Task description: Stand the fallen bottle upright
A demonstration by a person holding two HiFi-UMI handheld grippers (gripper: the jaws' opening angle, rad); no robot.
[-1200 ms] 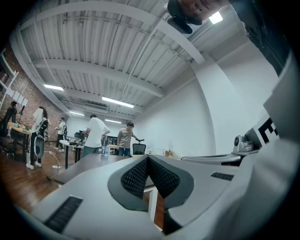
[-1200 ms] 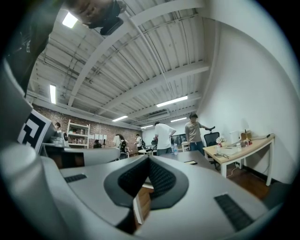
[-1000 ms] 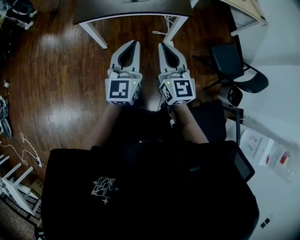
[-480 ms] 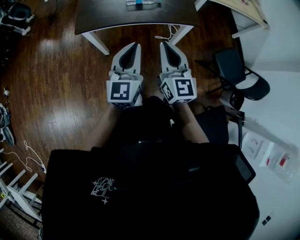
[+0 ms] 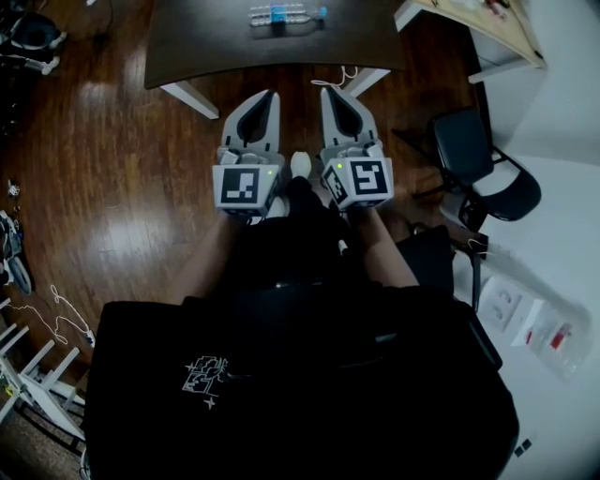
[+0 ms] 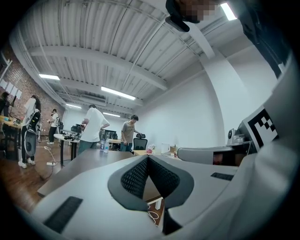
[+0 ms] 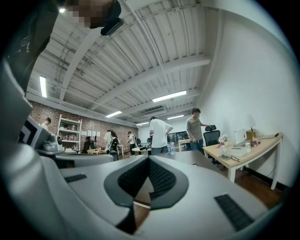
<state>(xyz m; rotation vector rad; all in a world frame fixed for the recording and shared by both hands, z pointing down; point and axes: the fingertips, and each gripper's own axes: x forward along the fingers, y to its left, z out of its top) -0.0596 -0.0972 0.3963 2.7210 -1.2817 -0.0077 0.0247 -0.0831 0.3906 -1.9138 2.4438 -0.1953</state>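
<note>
A clear plastic bottle [image 5: 284,14] with a blue label and blue cap lies on its side on the dark table [image 5: 206,42] at the top of the head view. My left gripper [image 5: 273,94] and right gripper [image 5: 325,91] are held side by side over the wood floor, just short of the table's near edge and well short of the bottle. Each pair of jaws meets at the tips with nothing between. In the left gripper view the left gripper [image 6: 148,157] looks level over the tabletop [image 6: 84,161]. The right gripper [image 7: 150,159] looks the same way.
A black chair [image 5: 483,159] stands to the right, with a white surface holding packets [image 5: 553,319] beyond it. A light wood desk [image 7: 248,150] is at the far right. Cables [image 5: 47,309] lie on the floor at left. People [image 6: 93,129] stand beyond the table.
The table has slid further into the top of the head view and the lying bottle now shows whole. Both grippers came closer to the table's edge, still shut.
</note>
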